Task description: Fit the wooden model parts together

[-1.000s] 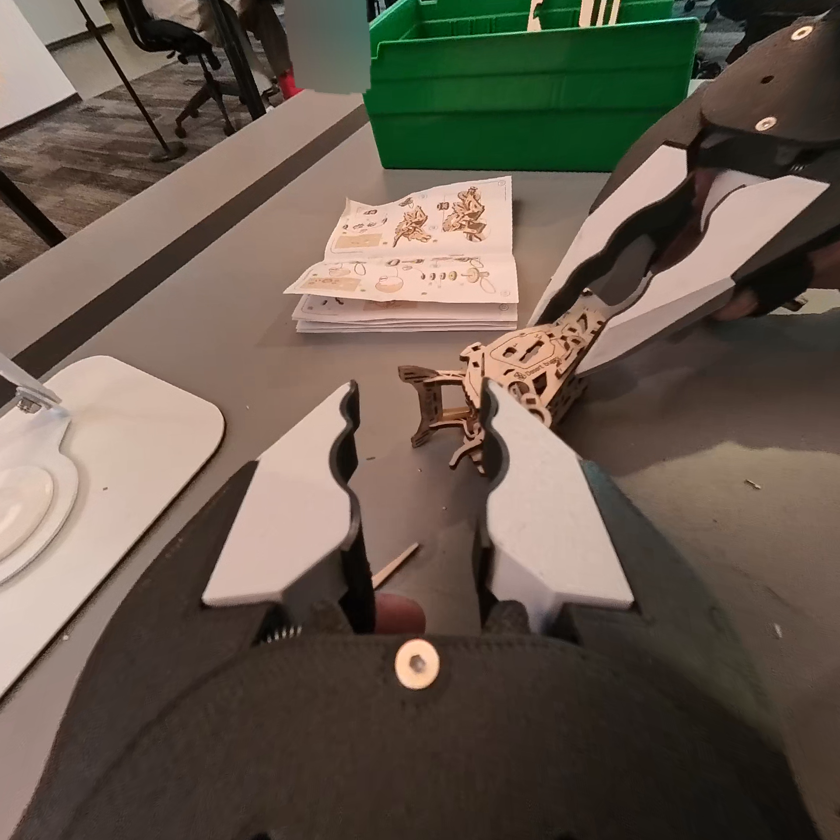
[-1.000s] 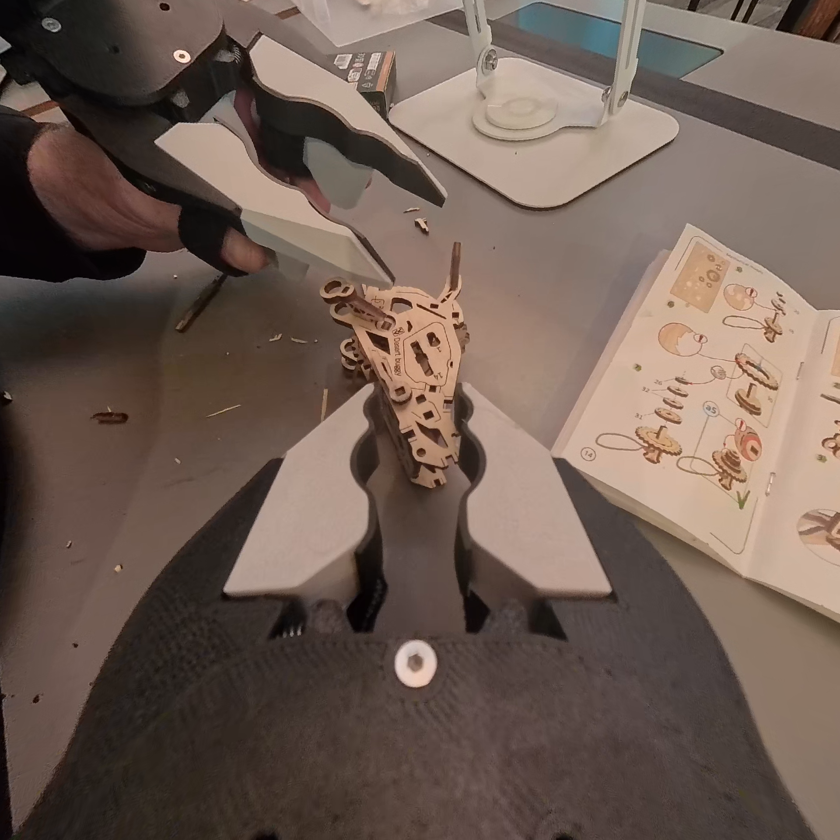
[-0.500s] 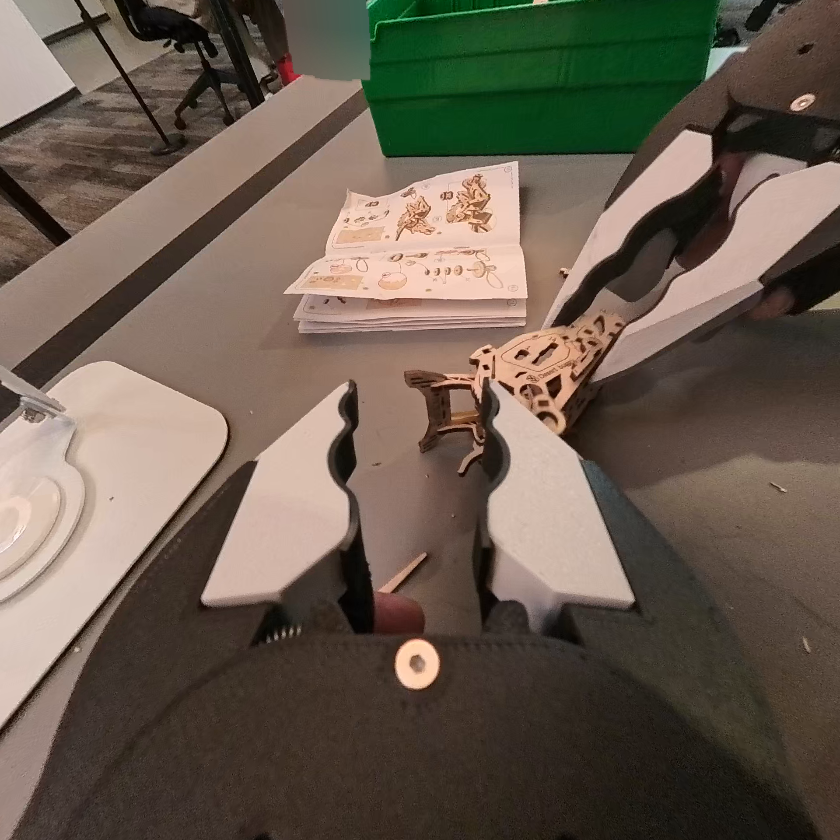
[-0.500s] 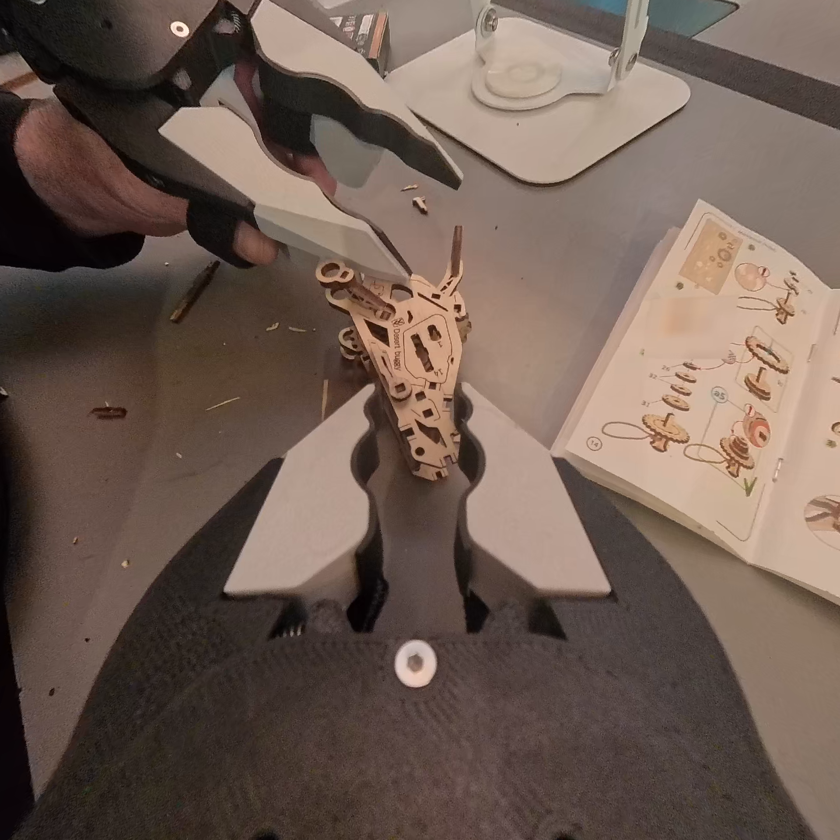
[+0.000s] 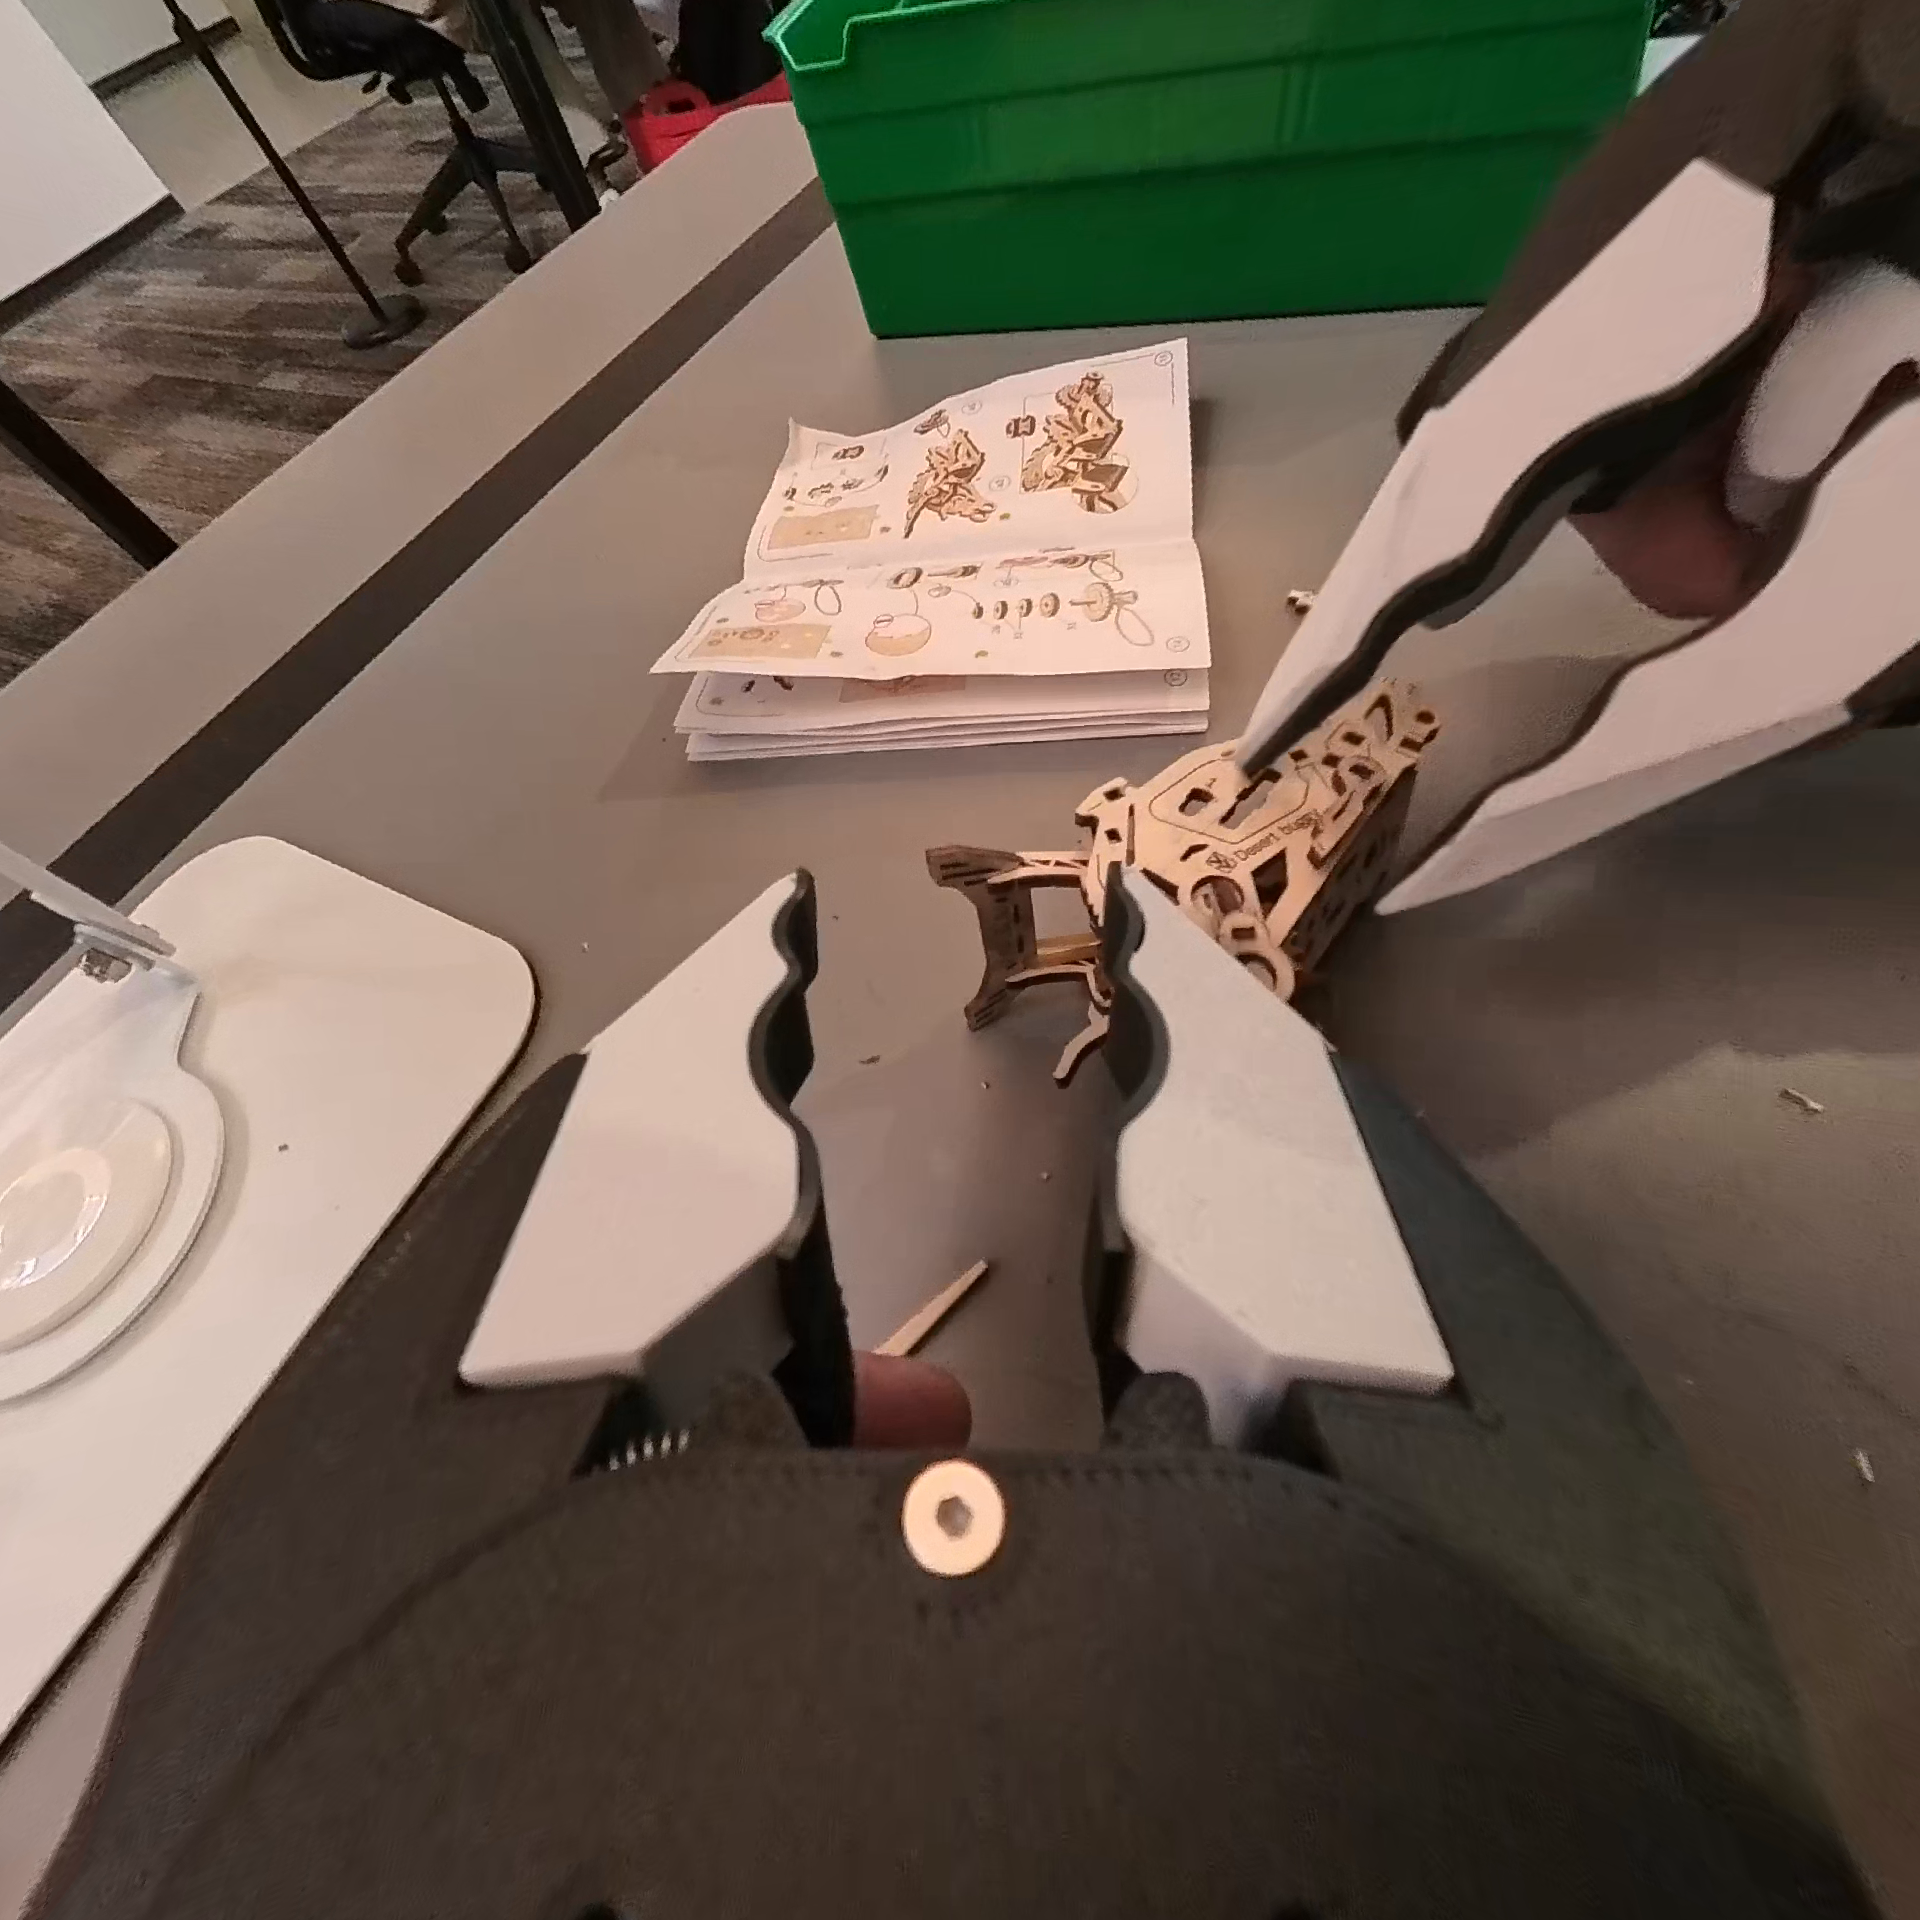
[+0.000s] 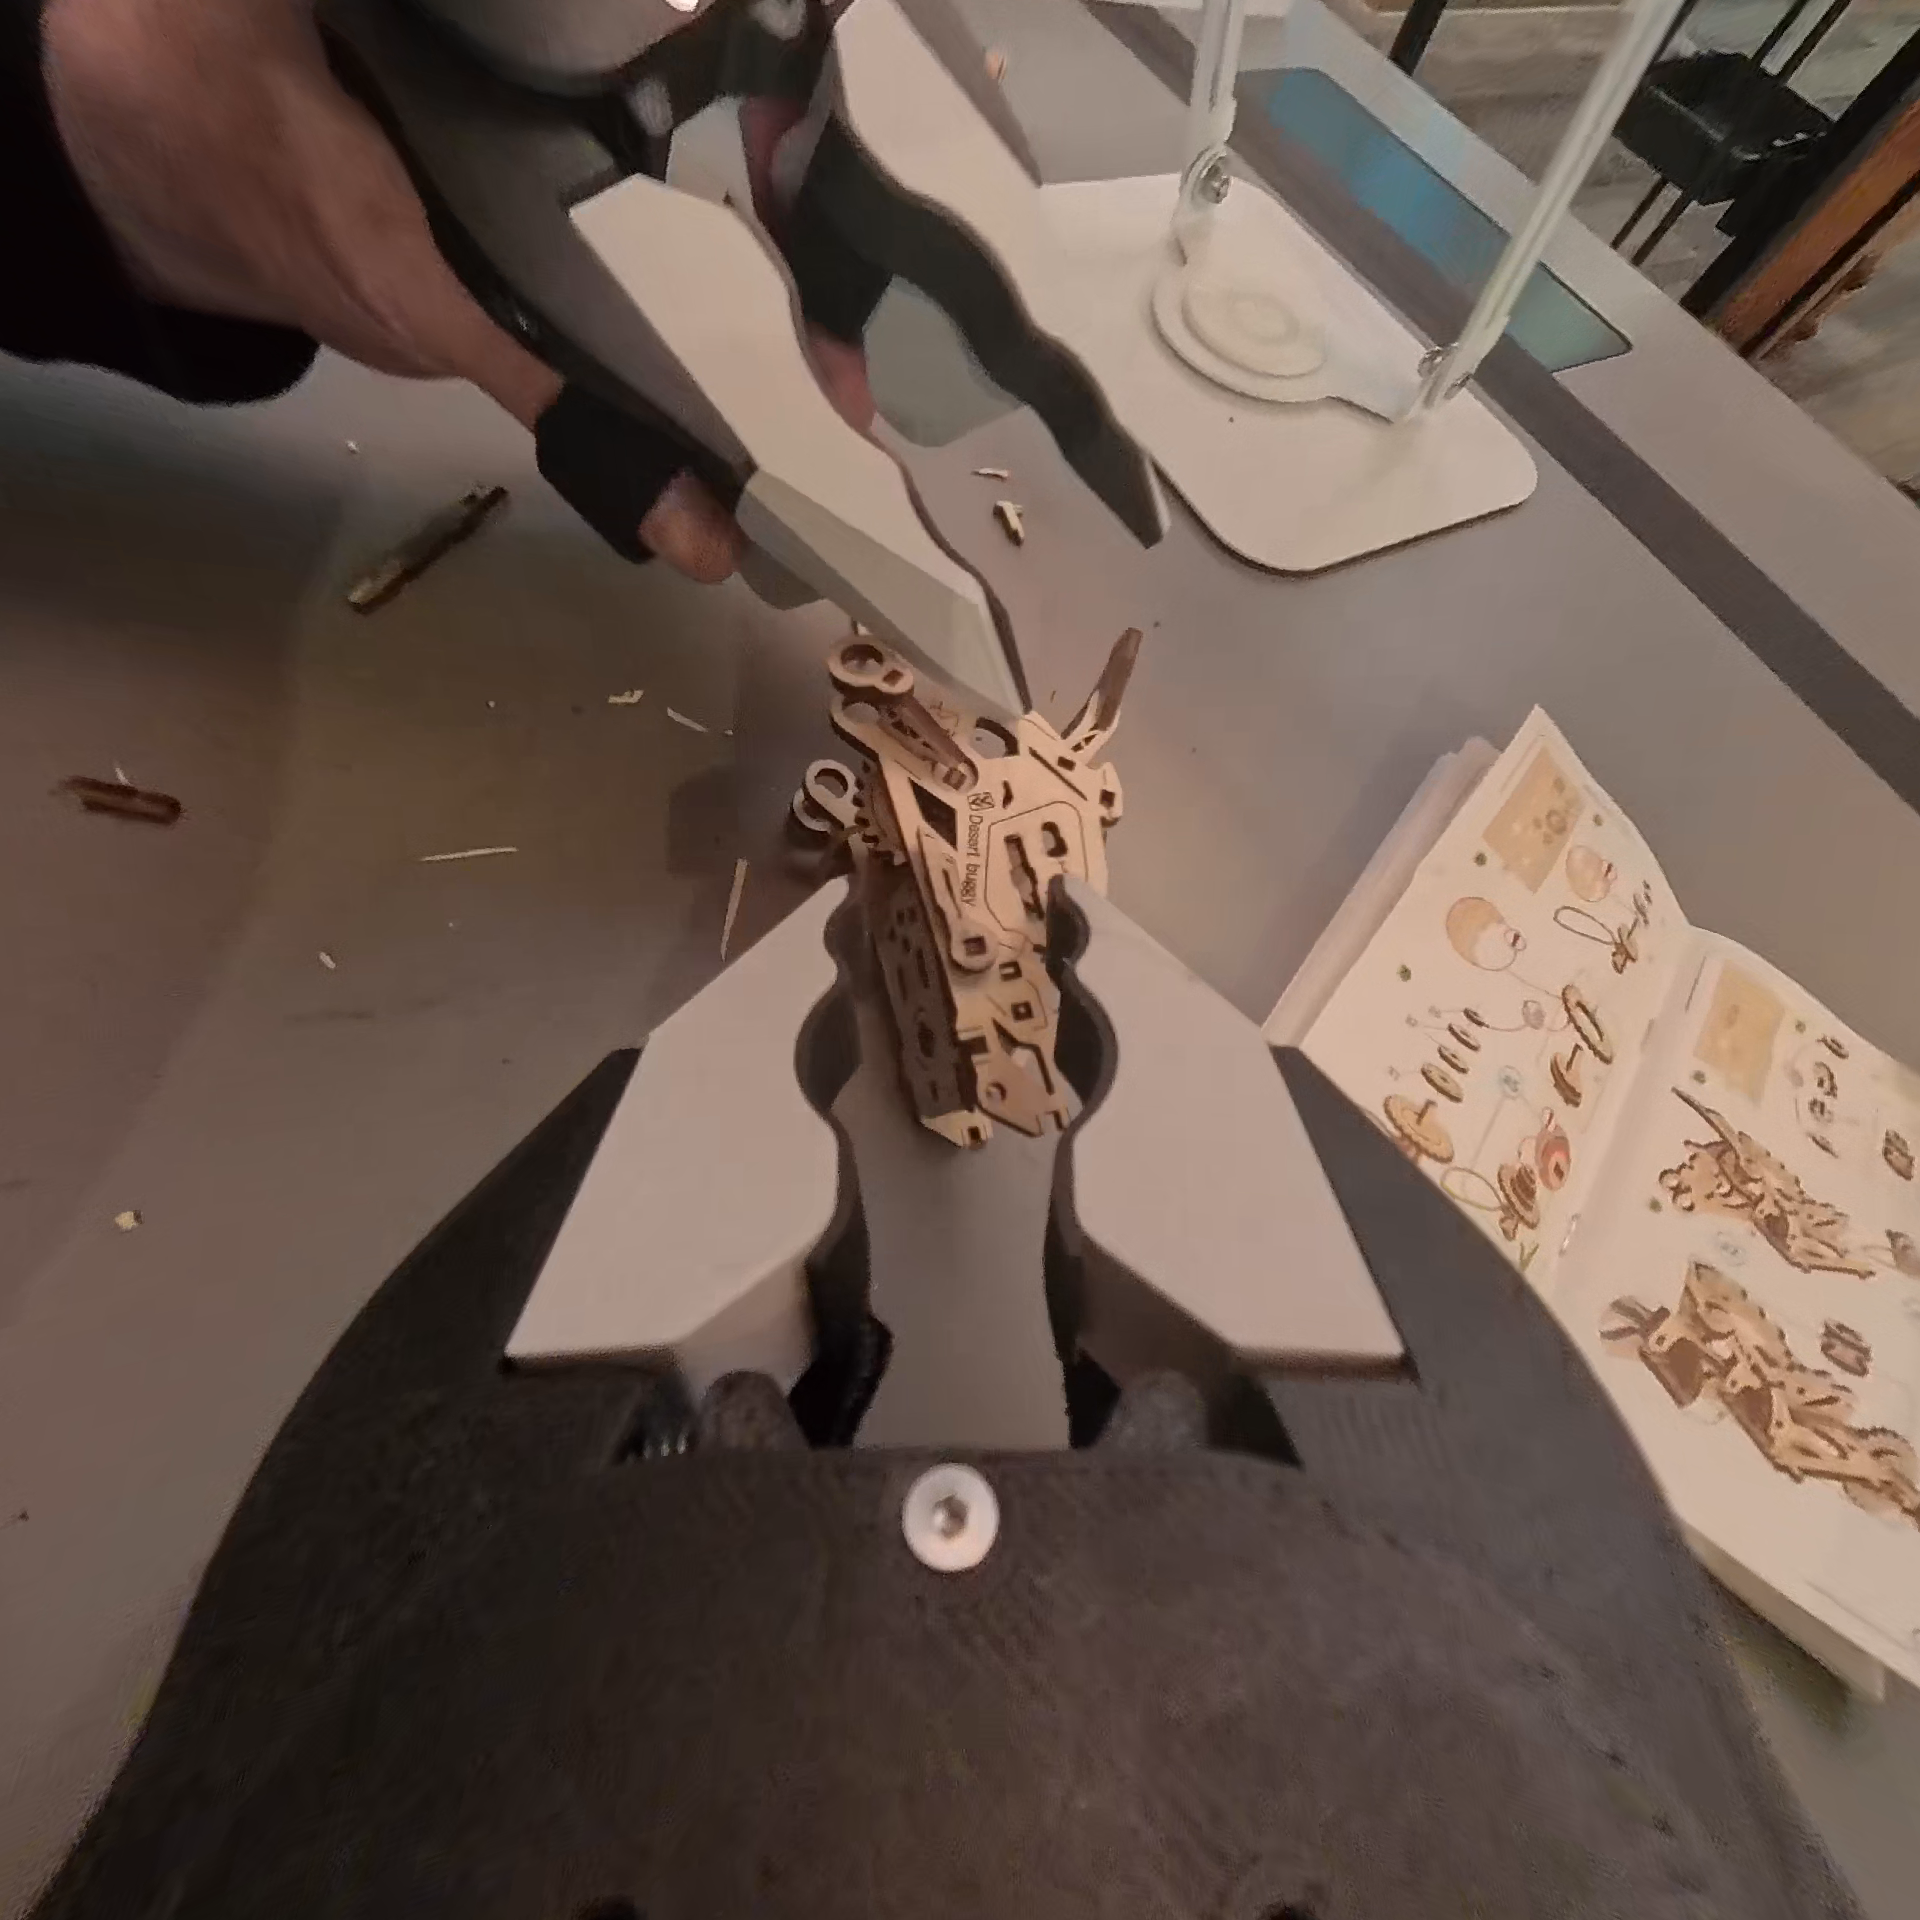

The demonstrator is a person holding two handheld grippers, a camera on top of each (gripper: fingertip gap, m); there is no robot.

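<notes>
The right gripper [image 6: 951, 914] clamps the rear of the wooden model [image 6: 977, 914], a partly built buggy chassis whose front end rests on the grey desk [image 5: 520, 675]. Its fingers stand slightly wider than a second ago, and the model now sits more tilted between them; in the left wrist view, the upper fingertip [image 5: 1273, 743] has come to rest on the slotted top plate of the model. This suggests the grip is being reset, not let go. The left gripper [image 5: 956, 914] holds nothing and its fingers are well apart; it has closed in on the model's front frame [image 5: 1008, 935], with one fingertip [image 6: 982, 675] now just at the front edge of the model in the right wrist view. The open instruction booklet [image 5: 966, 582] lies beyond, near the green bin [image 5: 1195, 177]. Judged from this, a two-gripper hold for pressing a joint home is being prepared.
</notes>
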